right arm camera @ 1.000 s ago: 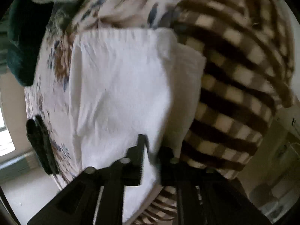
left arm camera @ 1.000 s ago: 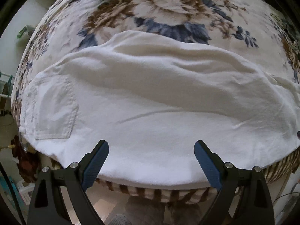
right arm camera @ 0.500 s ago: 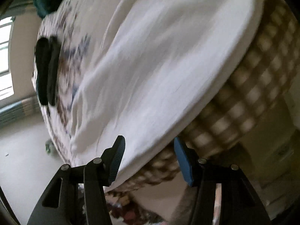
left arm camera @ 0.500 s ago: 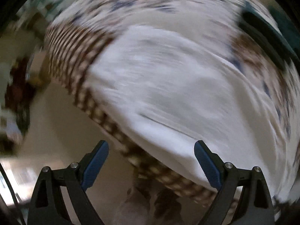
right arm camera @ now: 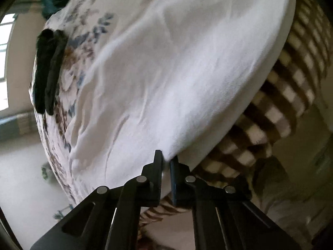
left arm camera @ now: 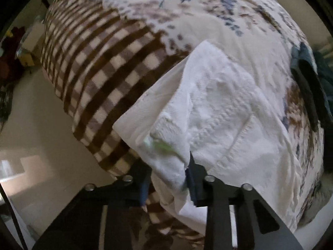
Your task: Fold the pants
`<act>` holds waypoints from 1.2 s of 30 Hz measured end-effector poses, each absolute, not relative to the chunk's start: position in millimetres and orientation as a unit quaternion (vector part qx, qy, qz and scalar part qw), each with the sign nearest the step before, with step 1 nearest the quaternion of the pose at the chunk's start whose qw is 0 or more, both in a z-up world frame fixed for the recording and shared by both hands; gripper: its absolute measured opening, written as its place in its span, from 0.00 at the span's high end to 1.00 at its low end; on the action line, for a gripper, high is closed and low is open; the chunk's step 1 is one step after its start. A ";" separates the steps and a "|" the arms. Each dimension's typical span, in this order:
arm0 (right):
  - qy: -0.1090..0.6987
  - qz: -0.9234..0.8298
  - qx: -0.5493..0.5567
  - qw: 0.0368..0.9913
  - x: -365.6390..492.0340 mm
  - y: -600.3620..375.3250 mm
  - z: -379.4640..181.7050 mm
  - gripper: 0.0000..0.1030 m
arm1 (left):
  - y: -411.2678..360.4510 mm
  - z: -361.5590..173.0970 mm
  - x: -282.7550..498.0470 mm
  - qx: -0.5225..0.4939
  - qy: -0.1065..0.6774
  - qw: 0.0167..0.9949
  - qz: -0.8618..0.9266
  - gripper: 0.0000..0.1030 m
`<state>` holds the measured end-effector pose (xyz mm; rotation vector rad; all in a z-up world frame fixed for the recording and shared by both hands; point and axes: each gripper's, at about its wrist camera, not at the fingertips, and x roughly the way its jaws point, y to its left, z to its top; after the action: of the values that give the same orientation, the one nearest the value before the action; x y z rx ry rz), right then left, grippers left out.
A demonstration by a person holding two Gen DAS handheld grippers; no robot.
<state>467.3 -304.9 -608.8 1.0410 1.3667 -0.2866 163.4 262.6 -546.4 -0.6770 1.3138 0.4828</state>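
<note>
White pants [left arm camera: 224,112] lie on a bed, folded lengthwise, with the waistband end and a back pocket [left arm camera: 226,125] facing me in the left wrist view. My left gripper [left arm camera: 168,181] is shut on the waistband corner at the bed's edge. In the right wrist view the pants [right arm camera: 177,73] stretch away as a long white panel. My right gripper [right arm camera: 165,162] is shut on the near edge of the pants fabric, at the bed's edge.
The bed has a floral cover [left arm camera: 208,4] and a brown checked blanket [left arm camera: 100,62] hanging down its side. A dark object [right arm camera: 47,70] lies on the bed beyond the pants. Beige floor [left arm camera: 37,129] lies below the bed's edge.
Both grippers were open half a second ago and have closed on the pants. The left gripper swung round to the waistband end; the right moved in to the fabric edge.
</note>
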 end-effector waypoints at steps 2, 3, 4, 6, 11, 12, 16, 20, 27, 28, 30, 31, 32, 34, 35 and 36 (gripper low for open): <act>0.599 -0.127 0.442 0.656 464.8 -301.1 -591.7 0.93 | 265.1 -537.2 157.8 -0.303 0.591 0.718 0.209 0.77; 0.599 -0.127 0.438 0.658 461.3 -303.0 -585.7 0.93 | 267.2 -536.6 154.5 -0.303 0.594 0.717 0.204 0.77; 0.600 -0.126 0.433 0.661 461.7 -302.1 -582.2 0.93 | 269.5 -539.1 152.0 -0.304 0.597 0.714 0.203 0.77; 0.619 -0.129 0.404 0.661 462.9 -299.1 -585.4 0.93 | 273.0 -553.5 148.8 -0.302 0.616 0.700 0.199 0.75; 0.694 -0.120 0.404 0.583 472.1 -300.5 -624.7 0.79 | 284.3 -552.9 143.0 -0.327 0.638 0.669 0.195 0.60; 0.703 -0.114 0.391 0.582 475.2 -300.9 -616.9 0.76 | 280.5 -537.8 140.5 -0.312 0.638 0.677 0.192 0.60; 0.705 -0.057 0.335 0.622 493.3 -291.3 -561.5 0.52 | 242.0 -487.6 136.9 -0.206 0.644 0.711 0.194 0.19; 0.698 0.042 0.323 0.638 548.8 -260.6 -520.2 0.52 | 188.3 -469.4 174.2 -0.089 0.642 0.742 0.169 0.18; 0.741 0.198 0.270 0.582 702.9 -159.0 -573.9 0.52 | 125.1 -506.5 267.4 -0.002 0.635 0.762 0.129 0.18; 0.754 0.212 0.255 0.566 716.6 -146.0 -587.8 0.52 | 118.8 -515.1 276.7 0.006 0.640 0.758 0.123 0.18; 0.795 0.230 0.203 0.523 738.1 -117.6 -623.6 0.52 | 108.3 -532.8 286.5 0.014 0.658 0.744 0.117 0.18; 0.807 0.234 0.181 0.511 742.1 -107.9 -635.7 0.52 | 107.7 -539.3 287.8 0.012 0.665 0.738 0.116 0.18; 0.818 0.253 0.160 0.491 745.1 -95.8 -647.0 0.52 | 107.9 -544.6 287.7 0.009 0.670 0.733 0.117 0.18; 0.827 0.267 0.130 0.477 748.8 -84.3 -657.1 0.79 | 109.7 -555.7 287.4 0.002 0.683 0.720 0.125 0.18; 0.829 0.269 0.127 0.474 753.0 -84.6 -657.2 0.87 | 112.5 -559.9 286.2 -0.005 0.688 0.714 0.127 0.18; 0.823 0.268 0.146 0.479 763.4 -92.4 -652.1 0.88 | 115.8 -564.4 284.5 -0.014 0.694 0.708 0.130 0.18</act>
<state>763.4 -92.4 -652.1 0.3558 2.0084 0.6542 284.5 115.8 -564.4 -0.0302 1.5423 0.2890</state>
